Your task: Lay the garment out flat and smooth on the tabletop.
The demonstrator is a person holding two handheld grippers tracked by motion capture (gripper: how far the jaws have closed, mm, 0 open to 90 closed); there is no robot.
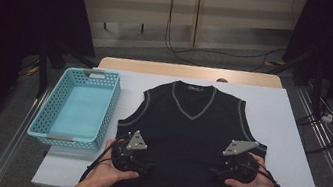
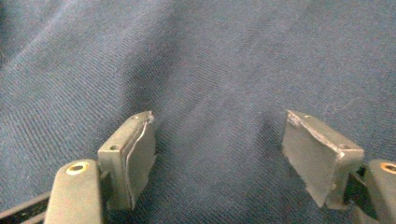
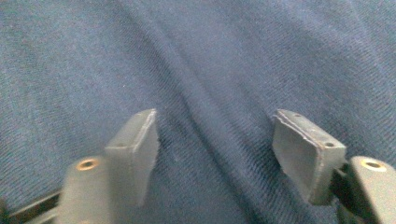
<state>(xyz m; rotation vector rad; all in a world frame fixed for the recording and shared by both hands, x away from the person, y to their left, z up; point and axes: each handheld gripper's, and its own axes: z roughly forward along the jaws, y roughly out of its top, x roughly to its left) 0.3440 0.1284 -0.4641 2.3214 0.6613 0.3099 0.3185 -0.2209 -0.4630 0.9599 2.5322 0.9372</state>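
Navy knit fabric of a sleeveless vest (image 1: 189, 127) is spread flat at the centre of the desk (image 1: 291, 123), neck toward the top of the frame. Over its lower left the left claw (image 1: 130, 154) is held with jaws wide apart, nothing between them. At lower right the right claw (image 1: 239, 167) is likewise parted above the cloth. A turquoise basket (image 1: 42, 113) is seen left of the vest.

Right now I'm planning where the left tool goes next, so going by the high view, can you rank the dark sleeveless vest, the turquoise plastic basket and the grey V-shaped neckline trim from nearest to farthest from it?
1. Dark sleeveless vest: directly beneath the left tool, at the lower hem.
2. Turquoise plastic basket: just to its left on the table.
3. Grey V-shaped neckline trim: at the vest's far end, toward the table's back edge.
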